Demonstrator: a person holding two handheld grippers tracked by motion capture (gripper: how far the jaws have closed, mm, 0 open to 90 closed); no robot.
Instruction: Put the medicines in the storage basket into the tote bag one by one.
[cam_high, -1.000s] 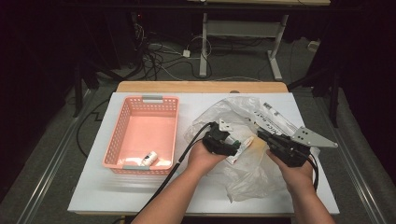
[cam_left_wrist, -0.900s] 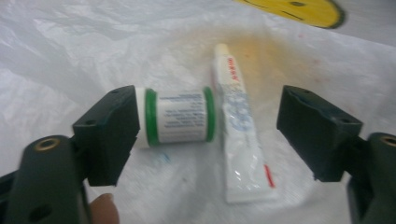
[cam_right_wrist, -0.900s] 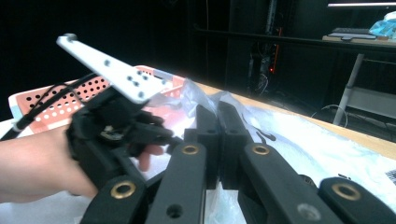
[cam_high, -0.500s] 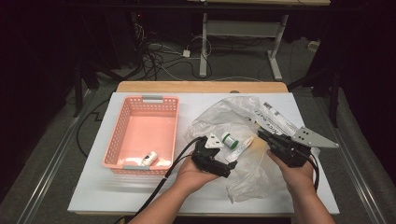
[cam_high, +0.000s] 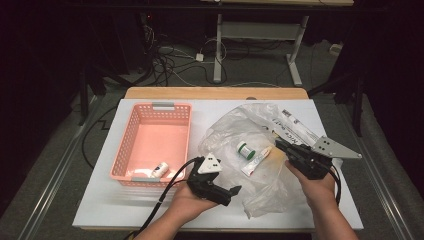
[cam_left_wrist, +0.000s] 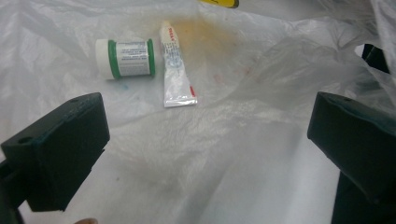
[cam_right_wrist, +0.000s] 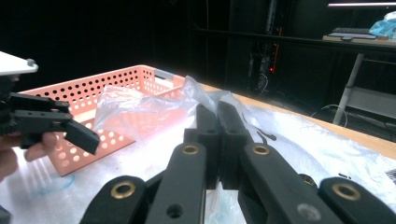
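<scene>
In the high view, a clear plastic bag (cam_high: 260, 150) is lying crumpled on the white table (cam_high: 100, 200), at three o'clock from a pink basket (cam_high: 155, 142). A green-capped jar (cam_high: 245, 149) and a small white tube (cam_high: 256, 161) are resting on the bag's middle, just beside each other. The left gripper (cam_high: 231, 191) is being held at the bag's seven o'clock edge, its jaws spread wide with nothing between them, having just been opening. The right gripper (cam_high: 281, 145) is being held at the bag's three o'clock side, its jaws pressed together on a fold of the plastic. A small white bottle (cam_high: 160, 168) is lying in the basket's near corner.

In the left gripper view, the two black jaws are standing far apart at the bottom corners. The jar (cam_left_wrist: 125, 58) is lying on its side at eleven o'clock, with the tube (cam_left_wrist: 175, 74) just beside it at its three o'clock, both on the film.

In the right gripper view, the jaws are closed together, and bag film (cam_right_wrist: 154, 105) is being pinched at their tips. The basket (cam_right_wrist: 98, 88) is seen at ten o'clock, and the left gripper (cam_right_wrist: 81, 135) at nine o'clock.
</scene>
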